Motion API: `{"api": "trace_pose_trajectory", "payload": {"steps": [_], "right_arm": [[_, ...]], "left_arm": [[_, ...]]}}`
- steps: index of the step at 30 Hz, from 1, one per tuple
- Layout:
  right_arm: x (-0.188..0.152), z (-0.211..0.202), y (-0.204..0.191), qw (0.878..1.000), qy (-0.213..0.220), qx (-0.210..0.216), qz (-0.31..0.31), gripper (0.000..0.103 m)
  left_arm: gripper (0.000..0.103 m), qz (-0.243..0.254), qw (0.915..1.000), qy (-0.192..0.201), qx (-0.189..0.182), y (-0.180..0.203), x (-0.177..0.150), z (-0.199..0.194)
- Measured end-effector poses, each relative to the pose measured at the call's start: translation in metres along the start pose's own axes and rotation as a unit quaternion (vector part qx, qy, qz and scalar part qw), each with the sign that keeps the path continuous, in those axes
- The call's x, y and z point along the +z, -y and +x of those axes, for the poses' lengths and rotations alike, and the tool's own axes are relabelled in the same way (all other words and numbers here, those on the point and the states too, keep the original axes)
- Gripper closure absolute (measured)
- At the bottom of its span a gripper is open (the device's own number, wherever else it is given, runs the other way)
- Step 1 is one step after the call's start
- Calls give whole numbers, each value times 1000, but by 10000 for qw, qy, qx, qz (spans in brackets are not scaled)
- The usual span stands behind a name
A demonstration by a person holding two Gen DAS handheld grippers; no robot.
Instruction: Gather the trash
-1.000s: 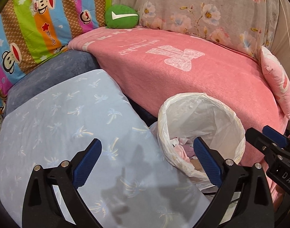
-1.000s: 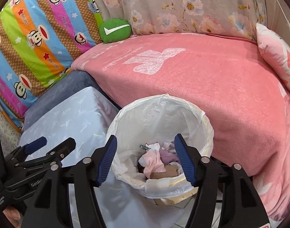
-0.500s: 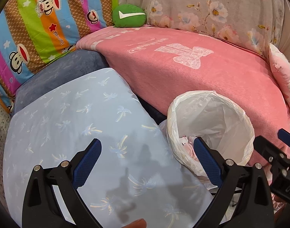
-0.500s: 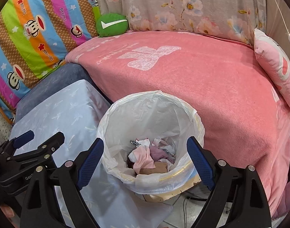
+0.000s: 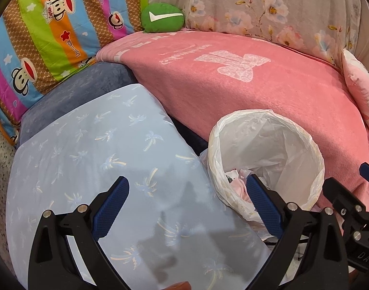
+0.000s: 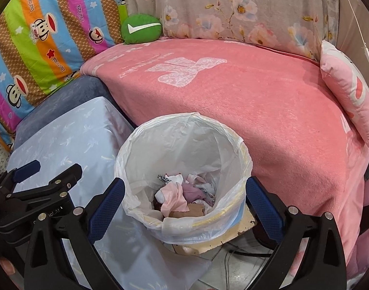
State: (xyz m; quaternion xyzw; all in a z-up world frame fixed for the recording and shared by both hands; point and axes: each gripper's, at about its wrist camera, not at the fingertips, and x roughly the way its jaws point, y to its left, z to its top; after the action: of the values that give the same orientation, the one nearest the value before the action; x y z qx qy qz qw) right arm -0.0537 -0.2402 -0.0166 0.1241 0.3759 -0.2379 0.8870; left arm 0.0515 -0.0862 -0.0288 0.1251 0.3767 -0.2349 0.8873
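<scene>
Left wrist view: our left gripper [image 5: 185,201] hangs over the blue cloth [image 5: 107,159], jaws wide, empty. Rightward, our right gripper [image 6: 184,200] gapes empty over the lined bin [image 6: 184,169] holding trash [image 6: 184,198]. We judge depositing done; next, finding any remaining litter.

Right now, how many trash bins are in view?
1. A single trash bin with a white plastic liner stands on the floor between the pink blanket and the light blue table cover; crumpled trash lies in its bottom. Others may sit outside both views.
</scene>
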Motion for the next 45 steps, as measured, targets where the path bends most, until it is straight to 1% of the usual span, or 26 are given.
{"api": "trace_pose_trajectory", "payload": {"steps": [25, 32, 37, 45], "right_arm": [[-10, -4, 1, 9997, -76, -173, -168, 4], [-13, -3, 3, 9997, -95, -176, -171, 4], [-16, -1, 5, 9996, -133, -184, -167, 4], [-20, 2, 8, 9995, -168, -200, -152, 4]], "left_arm": [[10, 168, 9995, 30, 248, 17, -4, -3], [10, 141, 9996, -42, 256, 20, -6, -3], [10, 120, 9993, -40, 346, 22, -8, -3], [10, 140, 9994, -44, 321, 26, -8, -1]]}}
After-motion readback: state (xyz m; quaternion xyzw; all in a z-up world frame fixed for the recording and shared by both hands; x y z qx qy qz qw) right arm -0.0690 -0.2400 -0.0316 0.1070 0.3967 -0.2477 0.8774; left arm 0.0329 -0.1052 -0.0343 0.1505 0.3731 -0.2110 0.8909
